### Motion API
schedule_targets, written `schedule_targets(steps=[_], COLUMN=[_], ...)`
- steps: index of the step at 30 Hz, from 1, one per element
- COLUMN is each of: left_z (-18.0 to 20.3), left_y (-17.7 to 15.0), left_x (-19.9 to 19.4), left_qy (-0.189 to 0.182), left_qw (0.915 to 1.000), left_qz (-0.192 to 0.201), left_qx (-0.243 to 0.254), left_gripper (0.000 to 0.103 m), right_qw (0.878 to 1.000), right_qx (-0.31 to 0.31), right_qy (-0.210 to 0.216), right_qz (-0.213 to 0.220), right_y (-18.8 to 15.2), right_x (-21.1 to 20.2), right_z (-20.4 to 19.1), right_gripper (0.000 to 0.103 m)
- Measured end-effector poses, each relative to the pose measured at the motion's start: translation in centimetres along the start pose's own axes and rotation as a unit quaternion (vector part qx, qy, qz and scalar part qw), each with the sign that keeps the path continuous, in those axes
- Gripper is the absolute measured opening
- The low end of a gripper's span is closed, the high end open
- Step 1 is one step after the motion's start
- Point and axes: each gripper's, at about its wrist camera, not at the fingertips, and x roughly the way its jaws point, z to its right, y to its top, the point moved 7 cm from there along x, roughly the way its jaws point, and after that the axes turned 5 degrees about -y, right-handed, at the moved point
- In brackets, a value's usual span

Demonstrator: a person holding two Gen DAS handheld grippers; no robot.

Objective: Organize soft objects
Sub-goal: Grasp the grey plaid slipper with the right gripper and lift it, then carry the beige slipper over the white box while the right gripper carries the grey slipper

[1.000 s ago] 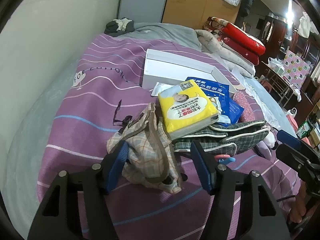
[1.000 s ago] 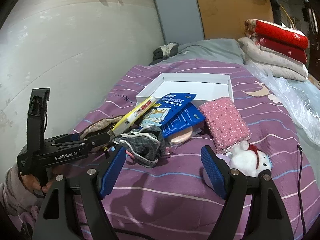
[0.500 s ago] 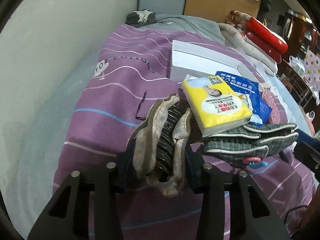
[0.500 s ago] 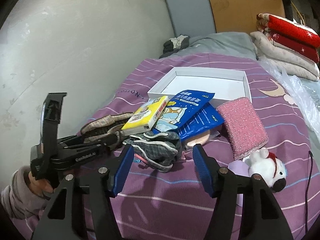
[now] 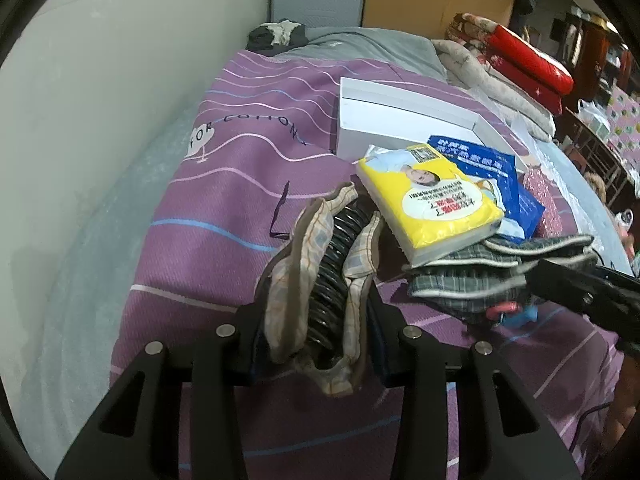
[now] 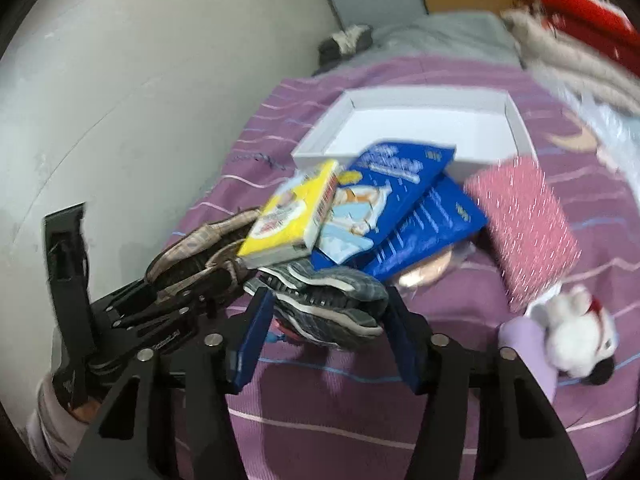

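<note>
Soft beige plaid cloth item point(image 5: 320, 280), limp and light on the purple striped bedspread point(image 5: 224, 208), sits clamped in your left gripper point(image 5: 320, 344); your right gripper point(image 6: 326, 332) is closing around the grey checked fabric bundle point(image 6: 324, 296), so grip its thick middle.

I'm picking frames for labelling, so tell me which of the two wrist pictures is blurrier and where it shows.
Right wrist view: motion-smeared, worst on the pink sponge, the blue packets and the red bedding. Left wrist view: sharp, the yellow pack print crisp; only the fisheye bends the wall and darkens the corners.
</note>
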Motion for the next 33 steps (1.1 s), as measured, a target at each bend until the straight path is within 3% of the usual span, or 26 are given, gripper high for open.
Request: schedule_targets(steps=[4, 7, 16, 33], left_z=[0.1, -0.2, -1.3, -0.4], left_y=[0.0, 0.1, 0.6, 6.2], left_x=[-0.1, -0.2, -1.2, -5.7], left_qy=[0.004, -0.002, -0.013, -0.001], left_qw=[1.0000, 1.0000, 0.9993, 0.9984], left_qz=[0.002, 0.004, -0.002, 0.055], left_qx=[0.005, -0.005, -0.035, 0.016], left_gripper=[0.042, 0.041, 0.040, 0.040], right_qw=[0.998, 0.995, 0.992, 0.989], right_qx=[0.053, 0.079, 0.106, 0.109], right_qy=[0.036, 0.061, 0.075, 0.070], right_qz=[-0.015, -0.015, 0.008, 0.068], right_y=[-0.2, -0.2, -0.1, 4.8], right_x=[0.7, 0.5, -2.7, -9.1], right_z=[0.9, 1.4, 3.1, 5.3], right_gripper=[0.032, 0.027, 0.024, 0.024])
